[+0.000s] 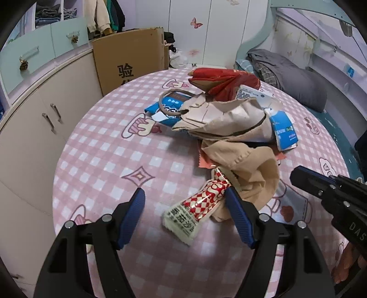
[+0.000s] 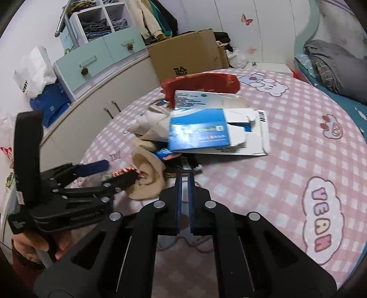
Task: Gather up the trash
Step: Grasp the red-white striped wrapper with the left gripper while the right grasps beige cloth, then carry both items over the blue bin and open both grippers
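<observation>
Pink checked cloth covers the big table (image 1: 96, 160), with a heap of trash past both grippers' fingers. In the heap lie a brown paper bag (image 1: 224, 117), a blue and white box (image 2: 206, 133) and a tan rag (image 1: 250, 165). The left gripper (image 1: 185, 199) has its fingers spread wide, with a red and white wrapper (image 1: 197, 206) between them. The right gripper (image 2: 184, 178) has its fingers almost pressed together, holding nothing, just short of the heap.

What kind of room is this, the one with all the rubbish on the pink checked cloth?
Probably a bedroom. There is a bed with a grey blanket, clothes hanging in an open wardrobe, and folded clothes on shelves. The trash pile sits on a table with a pink checked cloth.
</observation>
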{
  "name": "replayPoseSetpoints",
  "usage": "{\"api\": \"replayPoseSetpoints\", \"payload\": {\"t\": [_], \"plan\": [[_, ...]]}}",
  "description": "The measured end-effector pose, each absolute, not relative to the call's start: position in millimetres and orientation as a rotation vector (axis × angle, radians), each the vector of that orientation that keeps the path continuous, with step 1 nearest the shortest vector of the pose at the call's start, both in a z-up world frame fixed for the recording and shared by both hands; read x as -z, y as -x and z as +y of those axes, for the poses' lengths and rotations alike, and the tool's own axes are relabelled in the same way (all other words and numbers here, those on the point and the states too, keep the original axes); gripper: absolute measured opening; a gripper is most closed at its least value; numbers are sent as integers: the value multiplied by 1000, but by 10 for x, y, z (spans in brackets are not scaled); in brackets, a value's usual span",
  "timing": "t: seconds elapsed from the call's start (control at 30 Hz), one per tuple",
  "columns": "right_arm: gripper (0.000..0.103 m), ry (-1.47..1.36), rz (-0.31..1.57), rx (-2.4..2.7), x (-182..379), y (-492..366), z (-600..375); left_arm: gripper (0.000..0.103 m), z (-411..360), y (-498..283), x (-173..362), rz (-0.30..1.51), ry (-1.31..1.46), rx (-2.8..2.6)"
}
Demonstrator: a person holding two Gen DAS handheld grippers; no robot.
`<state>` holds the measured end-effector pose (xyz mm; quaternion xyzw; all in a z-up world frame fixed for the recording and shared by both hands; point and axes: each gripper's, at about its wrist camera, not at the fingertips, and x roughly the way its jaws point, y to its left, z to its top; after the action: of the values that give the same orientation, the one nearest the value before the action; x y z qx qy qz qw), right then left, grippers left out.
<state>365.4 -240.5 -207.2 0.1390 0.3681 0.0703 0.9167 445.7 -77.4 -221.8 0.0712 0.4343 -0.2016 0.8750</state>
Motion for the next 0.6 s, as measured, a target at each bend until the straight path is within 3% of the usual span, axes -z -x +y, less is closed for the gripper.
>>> {"api": "replayPoseSetpoints", "payload": {"t": [0.07,0.1,0.17,0.23,0.3,0.33,0.4,0.53,0.6], "plan": [[15,-289,762,-154,2082,-3671,-2379,56,-775,-4439,2214,906,-141,436],[28,-294,762,-160,2082,-3679,-2367,48,-764,-4425,2203,912,-127,449],[46,-304,760,-168,2086,-3689,-2336,42,-728,-4410,2198,923,-98,452],[47,-302,766,-176,2090,-3726,-2272,29,-665,-4383,2193,926,-57,457],[47,-302,779,-181,2104,-3783,-2210,24,-587,-4367,2193,935,-7,459],[47,-301,792,-177,2121,-3814,-2189,15,-559,-4355,2191,932,7,452],[40,-314,808,-180,2151,-3882,-2162,11,-496,-4317,2181,923,27,431],[7,-270,809,-184,2137,-3900,-2081,10,-390,-4250,2145,917,73,410],[4,-257,796,-187,2116,-3858,-2047,10,-319,-4200,2110,901,88,386]]}}
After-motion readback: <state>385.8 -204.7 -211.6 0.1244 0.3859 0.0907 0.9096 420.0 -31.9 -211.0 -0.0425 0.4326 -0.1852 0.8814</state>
